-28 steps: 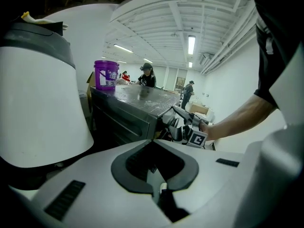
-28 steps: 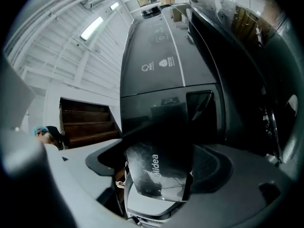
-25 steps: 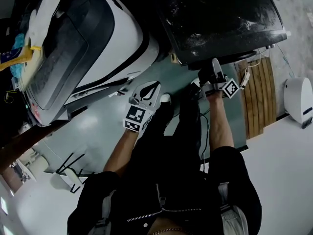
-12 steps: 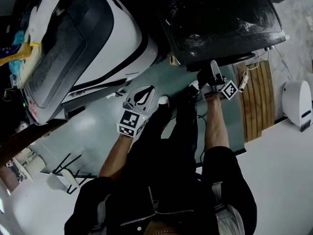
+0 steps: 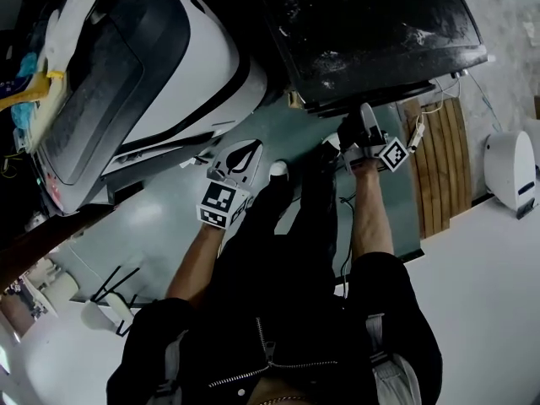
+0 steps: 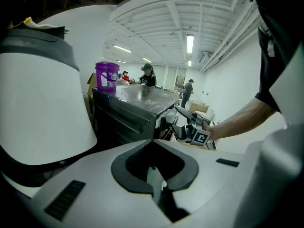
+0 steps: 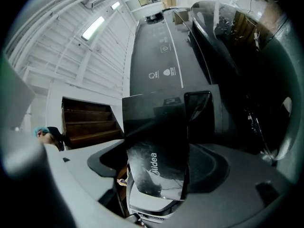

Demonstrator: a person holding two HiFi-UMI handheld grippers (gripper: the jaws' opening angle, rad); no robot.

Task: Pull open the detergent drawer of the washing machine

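Observation:
My right gripper (image 5: 364,118) is at the front edge of the dark washing machine (image 5: 380,24), under its top. In the right gripper view the glossy black detergent drawer (image 7: 156,170), marked Midea, sticks out between the jaws of the right gripper (image 7: 159,146). The jaws have just been closing a little, and the drawer front fills the wide gap from pad to pad. My left gripper (image 5: 256,146) hangs over the green floor between the two machines, shut and empty. In its own view the left gripper (image 6: 153,141) has its tips together.
A white top-loading machine (image 5: 194,66) stands at the left with a white glove (image 5: 72,24) on its lid. A purple bucket (image 6: 107,76) sits on the dark machine. Wooden slats (image 5: 443,159) and a white round appliance (image 5: 510,171) are at the right. A wire rack (image 5: 118,294) lies on the floor.
The head view has shifted slightly. Both grippers keep their places relative to the machines.

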